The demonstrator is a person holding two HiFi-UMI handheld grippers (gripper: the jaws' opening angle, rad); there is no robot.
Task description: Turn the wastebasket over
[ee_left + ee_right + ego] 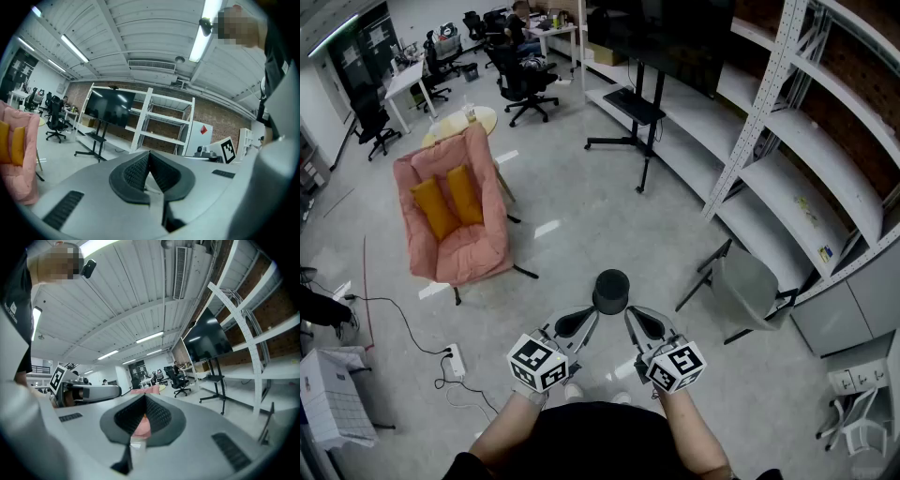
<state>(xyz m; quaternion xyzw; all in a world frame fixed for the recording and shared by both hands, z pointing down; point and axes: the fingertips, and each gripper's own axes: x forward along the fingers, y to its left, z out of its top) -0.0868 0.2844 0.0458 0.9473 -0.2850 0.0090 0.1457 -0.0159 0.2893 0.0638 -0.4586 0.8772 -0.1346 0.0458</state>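
**Standing over the wastebasket with both jaws shut**

Looking down in the head view, I had the wastebasket [611,291] on the bare floor at twelve o'clock, dead ahead of my feet. It was a dark round bin standing on end, so its long axis ran straight up toward me. From above I saw only a dark disc at its top. I could not tell whether that was the open mouth or the base.

My left gripper [575,324] had its jaws pressed together with nothing between them, and the left gripper view showed the ribbed pads [136,171] meeting along one seam. My right gripper [646,324] was the same, closed and empty. The pink patch in the small gap low between its pads [157,416] was the pink chair [450,220] far off at ten o'clock.

From my left jaws the bin lay at one o'clock, and from my right jaws at eleven o'clock. It sat between the two tips, and neither hand looked nearer.

Both grippers pointed level and neither gripper view caught the bin. I judged it lay well below the jaws. Both pairs would have to open and dip before I could take the wall from either side.
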